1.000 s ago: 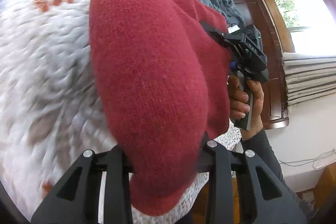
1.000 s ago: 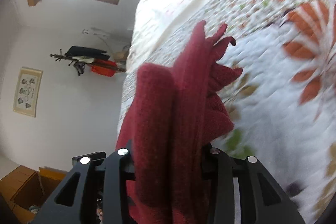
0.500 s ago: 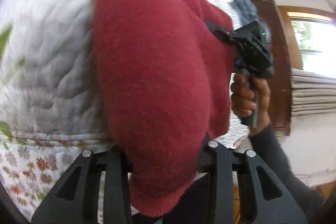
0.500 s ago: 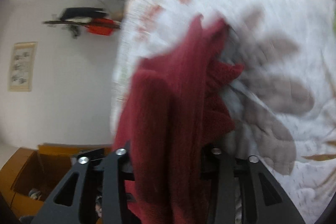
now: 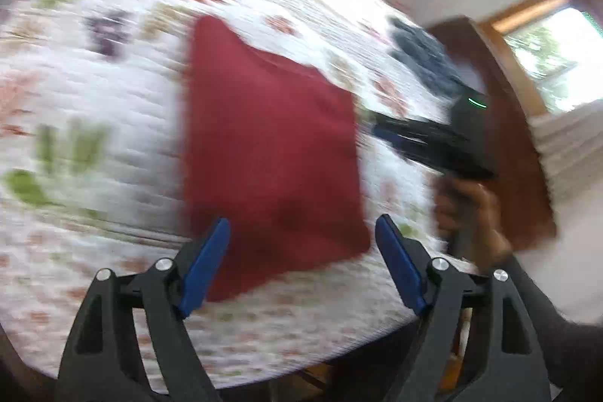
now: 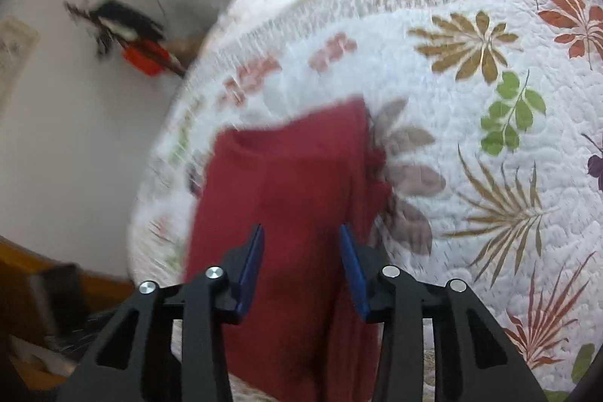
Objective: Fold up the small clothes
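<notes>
A dark red knit garment [image 5: 271,145] lies folded flat on the floral quilt [image 5: 94,108], close to the bed's near edge. My left gripper [image 5: 301,228] hovers just above its near end, open, with nothing between the blue pads [image 5: 205,260]. In the right wrist view the same red garment [image 6: 286,198] lies under my right gripper [image 6: 301,236], which is open too and holds nothing. The right gripper's black body [image 5: 433,142] and the hand [image 5: 463,210] holding it show at the garment's right side in the left wrist view. Both views are motion-blurred.
A blue-grey garment [image 5: 422,59] lies further back on the quilt near a dark wooden headboard [image 5: 508,123]. A window [image 5: 550,63] is at the right. A coat rack with dark and orange items [image 6: 128,36] stands by the white wall.
Both grippers were shut on the lifted red garment; now both are open and the garment lies flat on the quilt. The grippers have pulled back slightly.
</notes>
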Demonstrator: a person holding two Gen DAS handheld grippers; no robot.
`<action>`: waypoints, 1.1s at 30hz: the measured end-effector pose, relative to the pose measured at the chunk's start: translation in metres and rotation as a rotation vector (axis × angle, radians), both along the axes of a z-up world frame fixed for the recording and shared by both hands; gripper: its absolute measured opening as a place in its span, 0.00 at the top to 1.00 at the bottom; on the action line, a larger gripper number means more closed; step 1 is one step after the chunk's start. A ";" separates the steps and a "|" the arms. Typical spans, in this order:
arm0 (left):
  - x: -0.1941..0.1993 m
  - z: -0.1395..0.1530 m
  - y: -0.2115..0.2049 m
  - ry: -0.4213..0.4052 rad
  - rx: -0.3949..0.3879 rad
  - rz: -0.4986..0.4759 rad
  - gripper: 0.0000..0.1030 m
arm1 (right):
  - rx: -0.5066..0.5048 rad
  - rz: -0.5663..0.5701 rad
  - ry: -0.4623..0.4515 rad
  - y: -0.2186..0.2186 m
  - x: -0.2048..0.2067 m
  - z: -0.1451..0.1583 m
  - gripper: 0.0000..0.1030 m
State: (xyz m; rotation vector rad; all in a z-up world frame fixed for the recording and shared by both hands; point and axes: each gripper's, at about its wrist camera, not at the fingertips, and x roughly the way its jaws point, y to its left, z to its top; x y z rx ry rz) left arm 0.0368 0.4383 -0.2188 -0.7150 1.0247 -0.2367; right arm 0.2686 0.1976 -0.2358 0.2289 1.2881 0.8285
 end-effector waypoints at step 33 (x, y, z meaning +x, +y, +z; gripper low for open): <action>0.109 -0.009 0.051 -0.031 -0.153 -0.050 0.34 | -0.036 0.144 -0.129 0.007 -0.024 0.004 0.84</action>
